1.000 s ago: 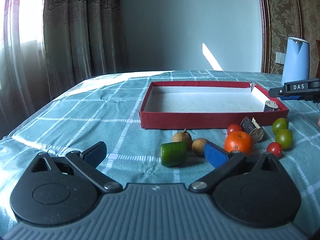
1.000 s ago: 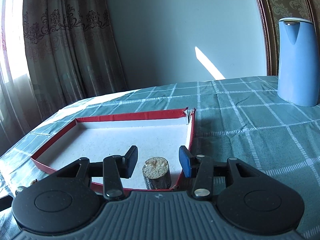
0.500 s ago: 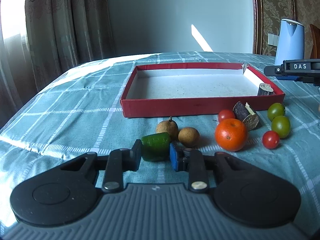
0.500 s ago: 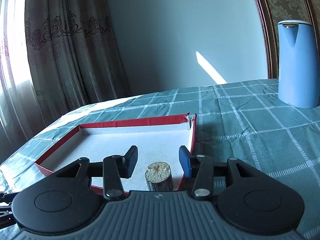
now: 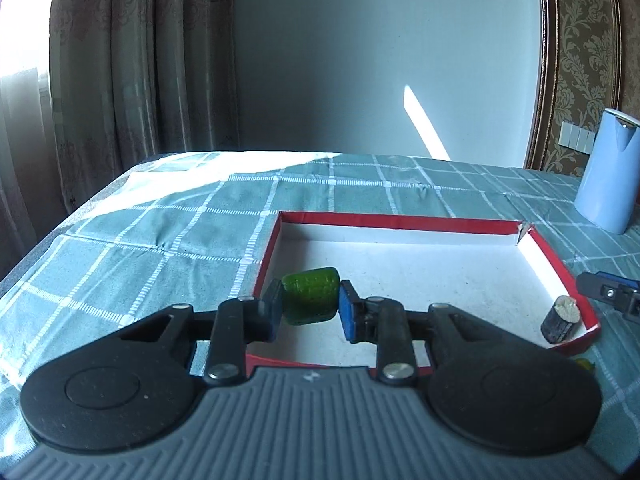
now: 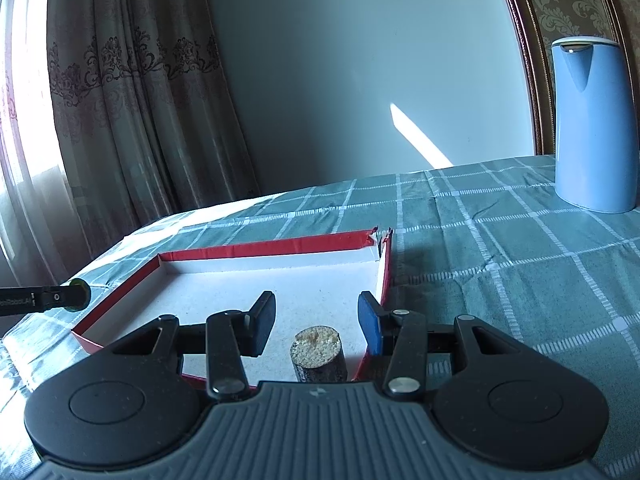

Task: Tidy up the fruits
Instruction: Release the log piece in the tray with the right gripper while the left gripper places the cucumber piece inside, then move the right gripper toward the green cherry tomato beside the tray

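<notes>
Since a second ago the left gripper (image 5: pixel 310 312) has closed on the green fruit piece (image 5: pixel 311 295), lifted it off the checked tablecloth (image 5: pixel 168 248) and carried it over the near left corner of the red tray (image 5: pixel 400 222); its pads now pinch the piece from both sides above the white tray floor. In the right wrist view the right gripper (image 6: pixel 316 322) has stayed put over the tray's near right corner, its jaws spread partway and gripping nothing, with the dark cut stub (image 6: pixel 319 354) standing upright on the tray floor below and between the fingers, clear of both pads. Farther back, the blue kettle (image 6: pixel 592 124) stands on the cloth beyond the tray, with the curtains (image 6: pixel 132 120) and pale wall behind.
</notes>
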Tool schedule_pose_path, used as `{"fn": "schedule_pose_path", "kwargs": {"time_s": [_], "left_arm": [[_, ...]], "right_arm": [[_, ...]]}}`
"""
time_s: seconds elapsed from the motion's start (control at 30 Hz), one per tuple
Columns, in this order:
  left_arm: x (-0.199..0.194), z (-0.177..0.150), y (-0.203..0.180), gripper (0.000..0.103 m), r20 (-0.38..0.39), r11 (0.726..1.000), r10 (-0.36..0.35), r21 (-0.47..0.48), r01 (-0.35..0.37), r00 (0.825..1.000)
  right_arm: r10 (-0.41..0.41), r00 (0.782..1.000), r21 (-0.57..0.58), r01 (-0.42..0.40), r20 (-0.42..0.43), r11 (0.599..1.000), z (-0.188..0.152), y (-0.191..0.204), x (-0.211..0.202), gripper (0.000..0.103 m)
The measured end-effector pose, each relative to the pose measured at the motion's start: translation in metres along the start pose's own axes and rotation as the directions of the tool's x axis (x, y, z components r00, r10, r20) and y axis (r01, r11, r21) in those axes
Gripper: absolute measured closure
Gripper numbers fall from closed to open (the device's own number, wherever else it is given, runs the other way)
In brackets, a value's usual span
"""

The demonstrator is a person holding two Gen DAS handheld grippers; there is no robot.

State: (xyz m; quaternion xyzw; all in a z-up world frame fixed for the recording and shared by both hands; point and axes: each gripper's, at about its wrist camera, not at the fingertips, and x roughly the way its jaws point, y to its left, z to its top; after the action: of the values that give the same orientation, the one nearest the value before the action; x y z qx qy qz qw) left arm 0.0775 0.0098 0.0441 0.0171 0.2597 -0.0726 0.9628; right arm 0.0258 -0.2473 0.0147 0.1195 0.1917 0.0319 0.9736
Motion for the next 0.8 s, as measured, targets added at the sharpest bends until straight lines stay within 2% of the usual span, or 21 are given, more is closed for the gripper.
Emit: {"fn": "schedule_pose_path", "kwargs": {"time_s": [0.1,0.17,0.2,0.23,0.3,0.37,0.53,0.67,0.73,0.8], "left_arm": [[0.018,-0.008,0.002,0.071,-0.028,0.999,0.044,-0.001,-0.044,0.999],[0.016,-0.016,0.005,0.05,-0.01,0.998,0.065,0.003,-0.064,0.998],[0.011,-0.021,0.005,0.044,0.003,0.998,0.068,0.002,-0.068,0.998],[0.005,-0.025,0.006,0.029,0.02,0.998,0.066,0.003,-0.066,0.998],[-0.01,-0.033,0.006,0.023,0.057,0.997,0.077,0.016,-0.078,0.995],[-0.025,-0.043,0.01,0.01,0.08,0.997,0.078,0.016,-0.079,0.994],[-0.052,-0.067,0.033,0.0,0.1,0.991,0.101,-0.095,-0.092,0.99],[-0.042,-0.072,0.049,0.0,-0.001,0.982,0.065,-0.176,-0.064,0.998],[-0.038,-0.073,0.049,0.0,-0.029,0.98,0.073,-0.183,-0.077,0.997],[-0.037,-0.074,0.047,0.0,-0.04,0.985,0.043,-0.164,-0.049,0.998]], "right_arm": [[0.003,1.0,0.0,-0.003,0.004,1.0,0.0,0.0,-0.001,0.059],[0.002,1.0,-0.004,-0.001,0.013,1.0,0.0,0.001,-0.003,0.059],[0.0,1.0,-0.004,0.0,0.016,1.0,0.0,0.0,-0.003,0.059],[-0.002,1.0,-0.001,0.002,0.016,1.0,0.0,-0.001,-0.004,0.059],[-0.001,1.0,0.014,0.001,0.02,1.0,0.0,-0.004,-0.007,0.059],[0.003,1.0,0.024,-0.004,0.03,1.0,-0.003,-0.006,-0.013,0.059],[0.059,0.998,0.049,-0.059,0.01,0.997,-0.02,-0.007,-0.039,0.059],[0.042,0.997,0.002,-0.042,-0.065,0.999,-0.041,0.004,-0.057,0.058],[0.035,0.995,-0.018,-0.037,-0.099,0.999,-0.048,0.01,-0.062,0.058],[0.035,0.992,-0.035,-0.039,-0.117,0.999,-0.052,0.017,-0.066,0.059]]}}
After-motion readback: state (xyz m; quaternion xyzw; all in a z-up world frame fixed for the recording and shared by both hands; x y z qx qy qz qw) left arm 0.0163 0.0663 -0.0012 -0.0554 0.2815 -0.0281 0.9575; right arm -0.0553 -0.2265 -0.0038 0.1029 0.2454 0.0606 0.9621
